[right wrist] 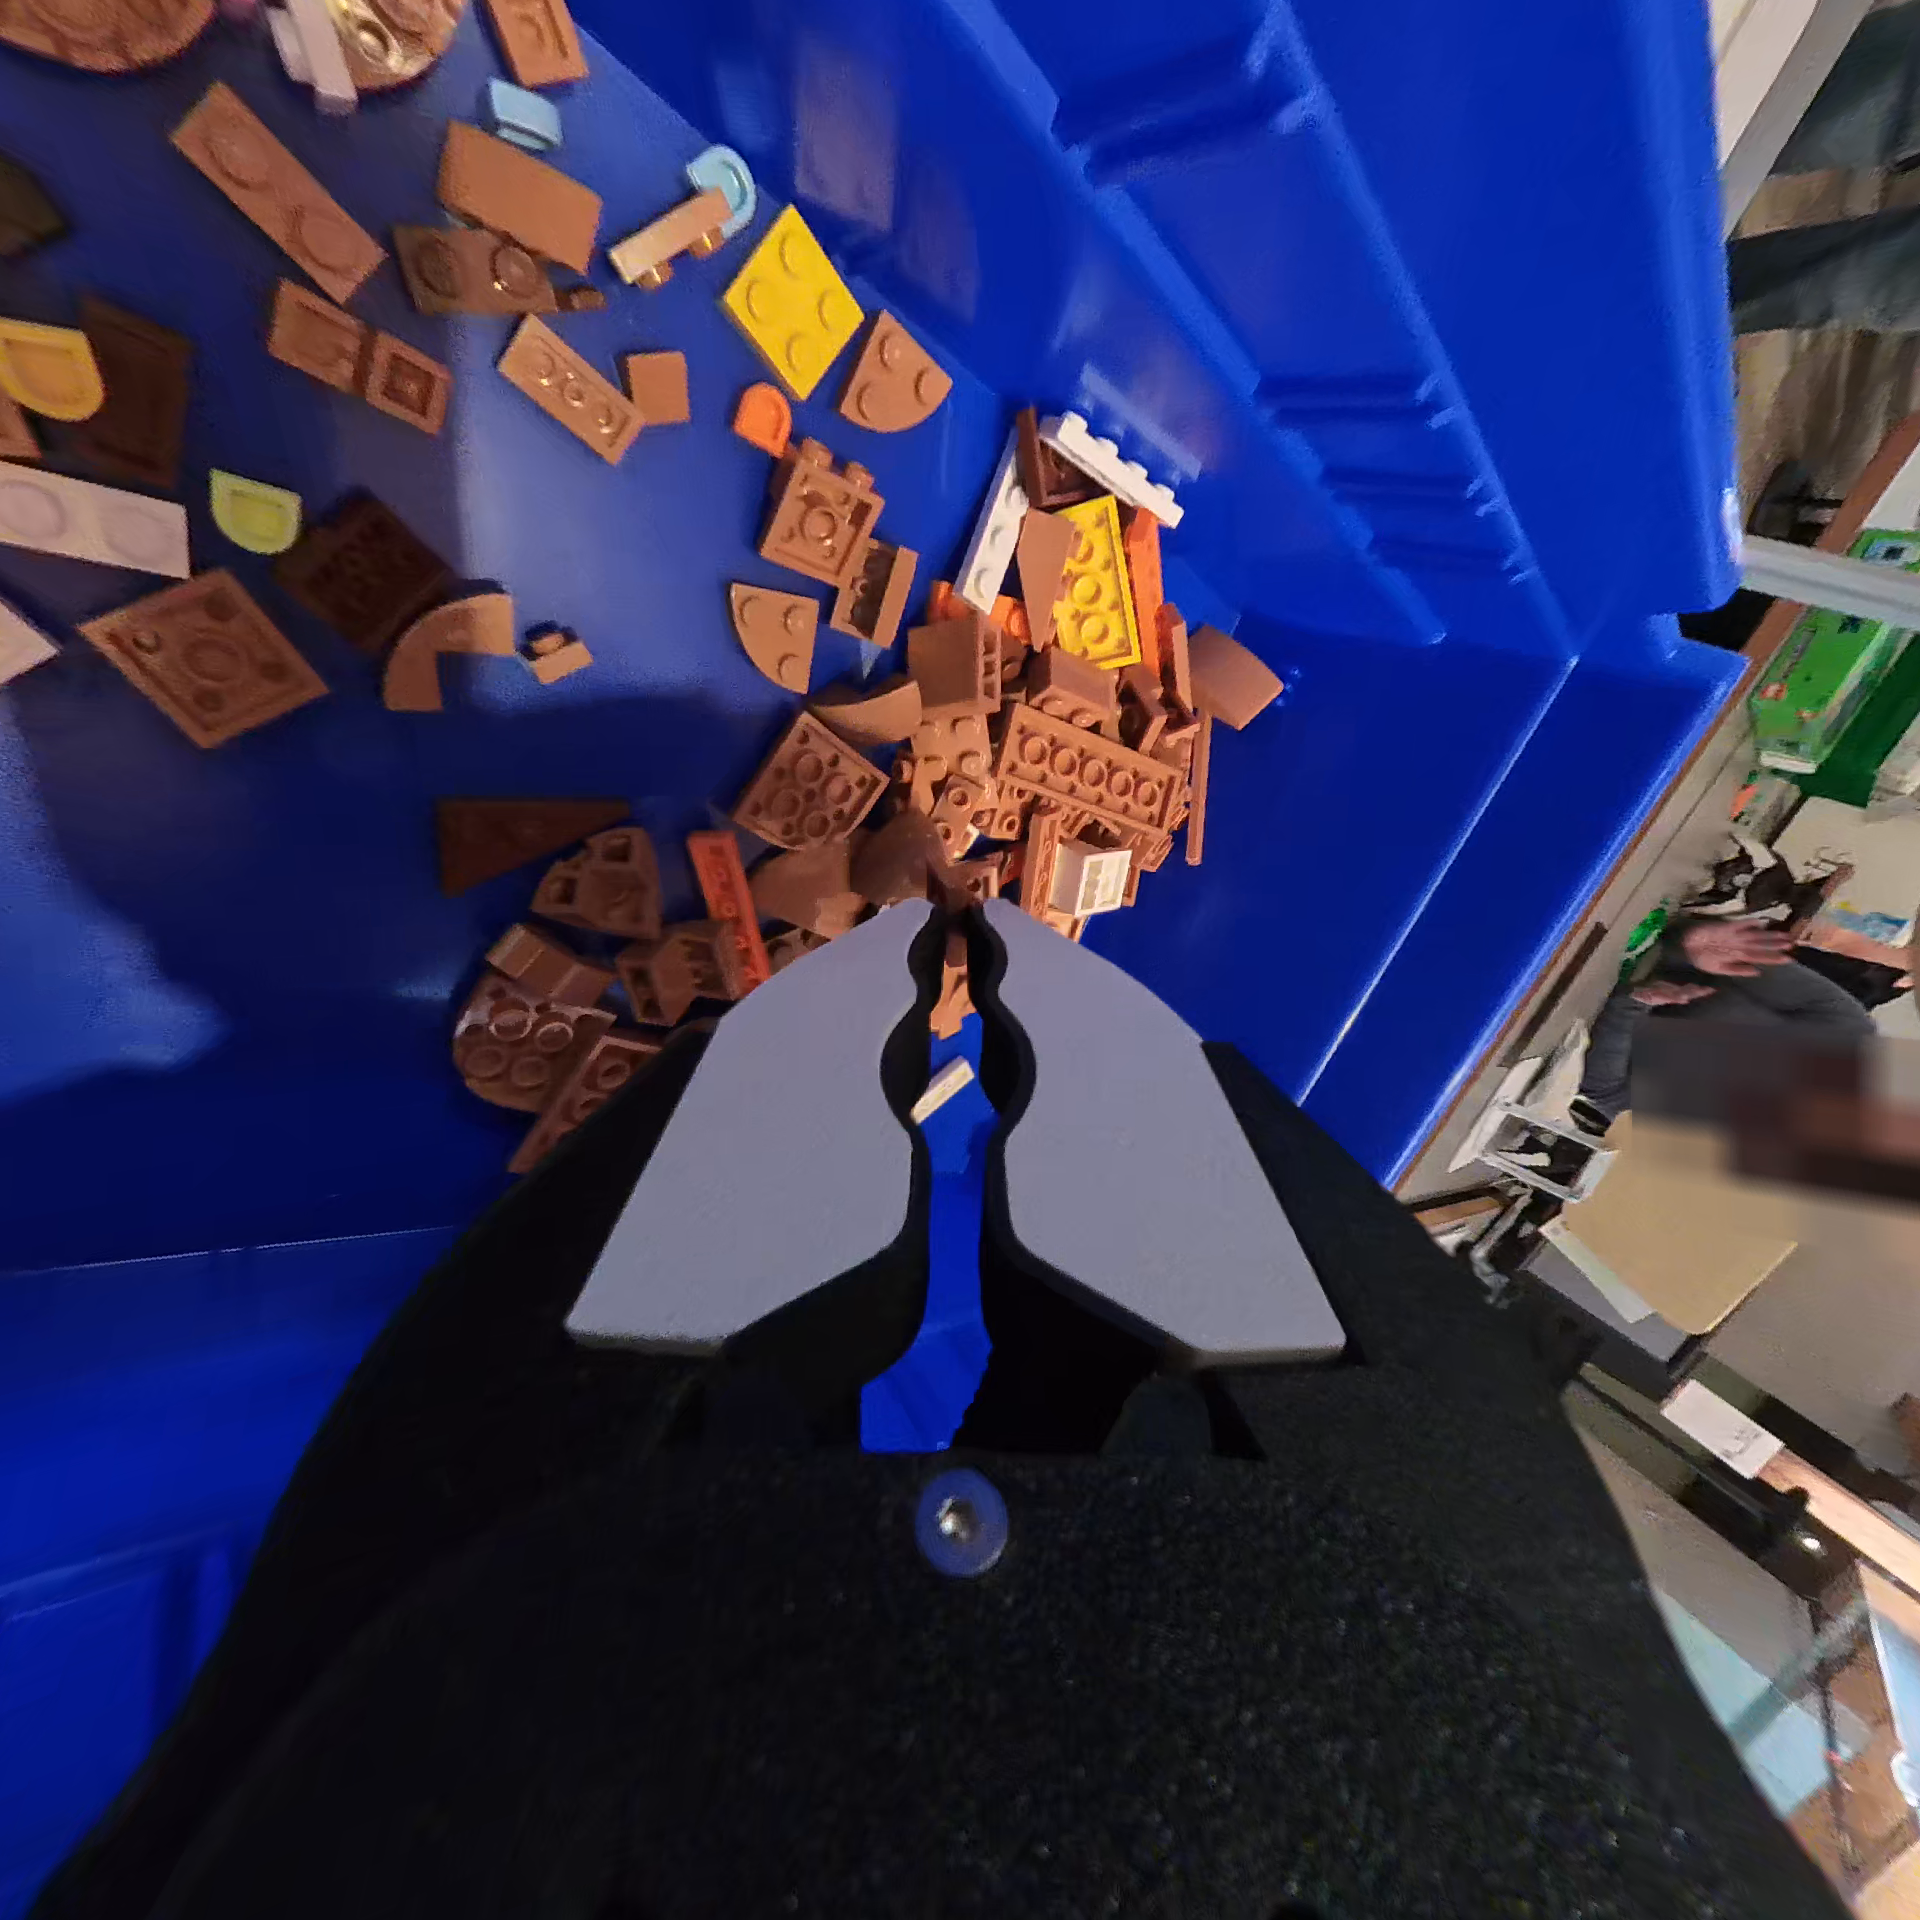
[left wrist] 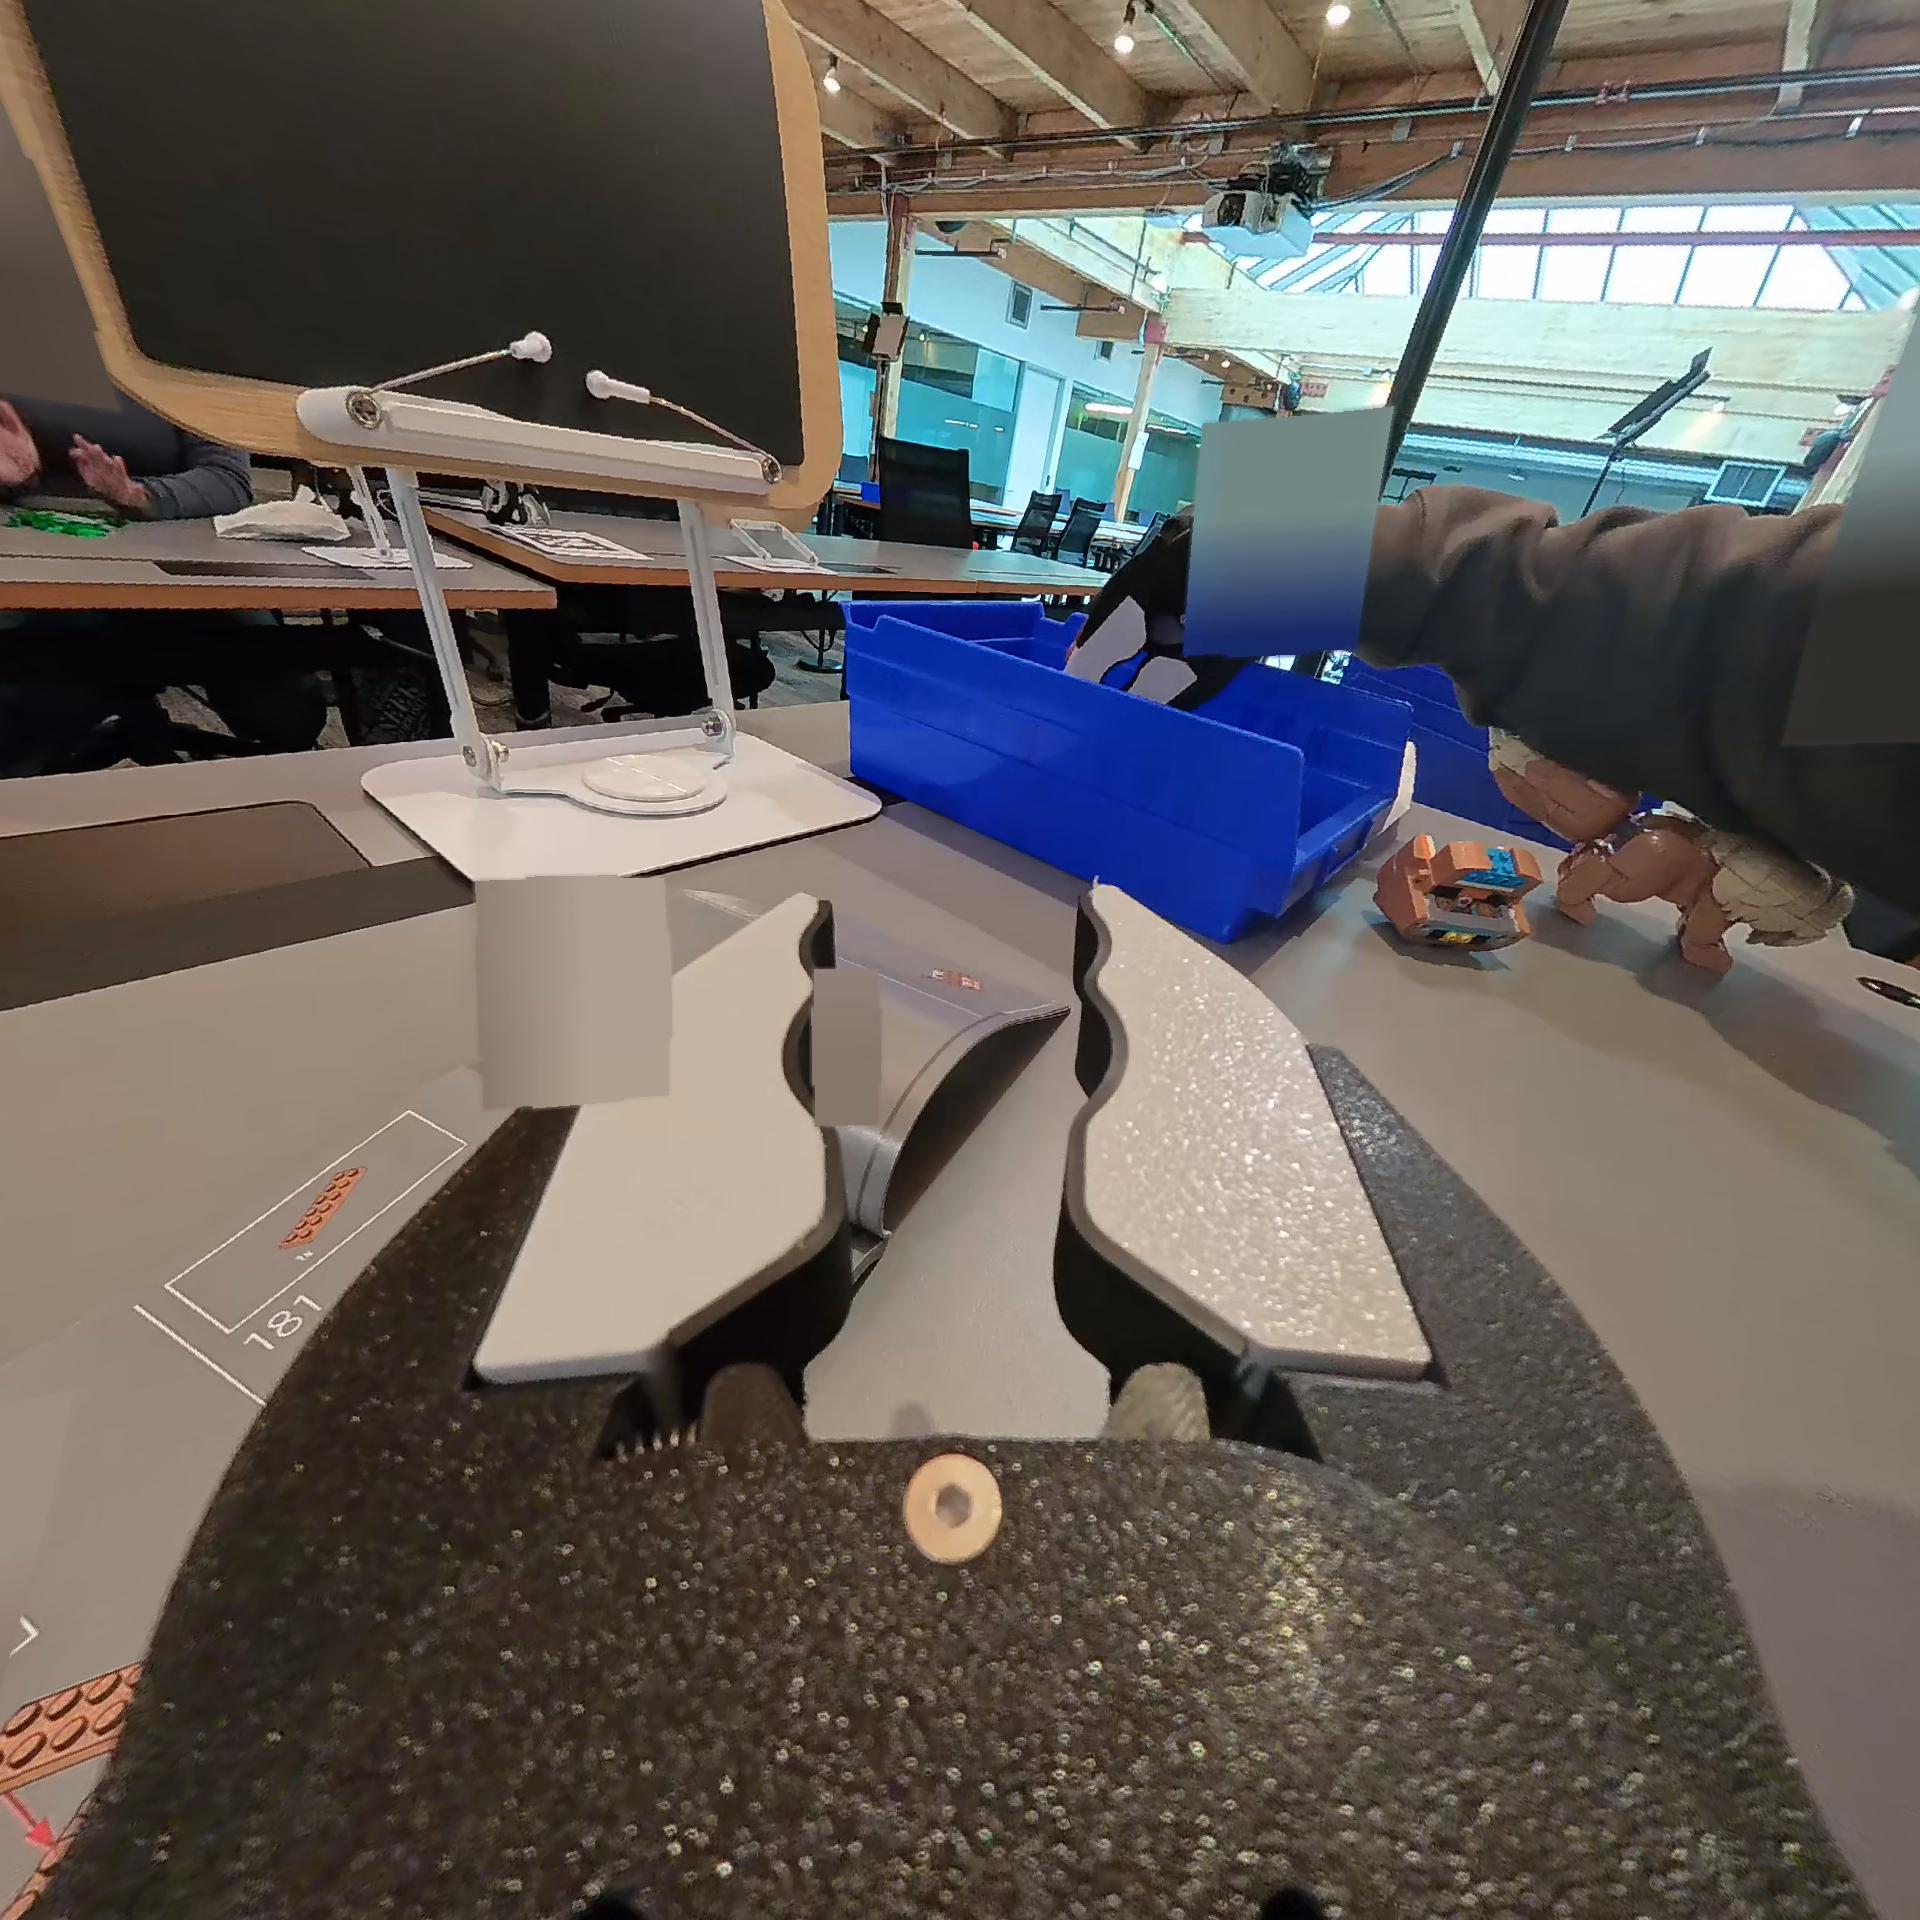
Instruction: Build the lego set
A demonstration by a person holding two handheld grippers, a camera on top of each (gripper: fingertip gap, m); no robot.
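My right gripper [right wrist: 958,914] is inside the blue bin [right wrist: 1351,312], at the near edge of a pile of brown Lego pieces [right wrist: 1049,748]. Its jaws are nearly closed on a small brown piece [right wrist: 951,992] held between the fingertips. My left gripper [left wrist: 951,914] is open and empty, low over the grey open instruction booklet [left wrist: 312,1247] on the table. In the left wrist view the right gripper [left wrist: 1143,644] reaches into the blue bin [left wrist: 1039,769]. Two partly built brown Lego models [left wrist: 1455,894] [left wrist: 1662,873] stand right of the bin.
Loose brown, yellow [right wrist: 795,301], white and orange pieces lie scattered on the bin floor. A white stand [left wrist: 613,790] holding a dark board stands behind the booklet. A sleeved arm [left wrist: 1610,644] crosses the right side. Another person sits at a far table [left wrist: 156,478]. About 40 cm separates my left fingertips from my right.
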